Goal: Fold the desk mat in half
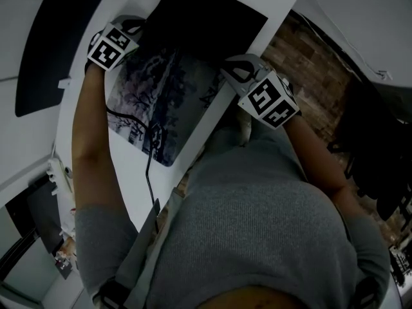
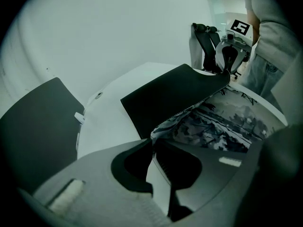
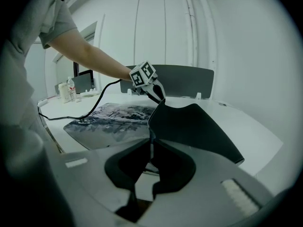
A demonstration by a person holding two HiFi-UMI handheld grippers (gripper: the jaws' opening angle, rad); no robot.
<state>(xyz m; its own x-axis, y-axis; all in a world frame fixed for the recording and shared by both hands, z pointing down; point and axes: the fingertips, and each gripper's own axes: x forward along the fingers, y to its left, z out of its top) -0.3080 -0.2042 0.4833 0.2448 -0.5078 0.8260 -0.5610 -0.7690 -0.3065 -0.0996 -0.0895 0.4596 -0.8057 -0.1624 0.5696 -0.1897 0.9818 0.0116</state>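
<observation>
A: Between the jaws of the left gripper [image 2: 152, 138], what is there?

B: A corner of the desk mat [image 2: 176, 96]. The jaws stand narrow and are pinched on its edge, with only the mat's thickness between them.

A: And the right gripper [image 3: 151, 137]?

B: The same. Its jaws are nearly together, clamped on the other corner of that edge, and the mat rises out of them as a thin dark fold.

A: How does the mat run from there?

B: The held edge is lifted off the table [image 1: 129, 166] and stretched between the two grippers. From it the black underside [image 1: 199, 24] faces up and slopes down to the table on the side away from the person. On the near side the printed face [image 1: 161, 102], a grey landscape with bare trees, lies flat on the white top. The raised flap hangs above it and is not laid down on it.

A: What lies further out?

B: A black cable [image 1: 149, 166] crosses the near part of the printed face and runs off towards the person. A dark panel [image 1: 51, 37] stands beyond the left gripper. To the right of the table is a brick-patterned floor [image 1: 309, 63].
</observation>
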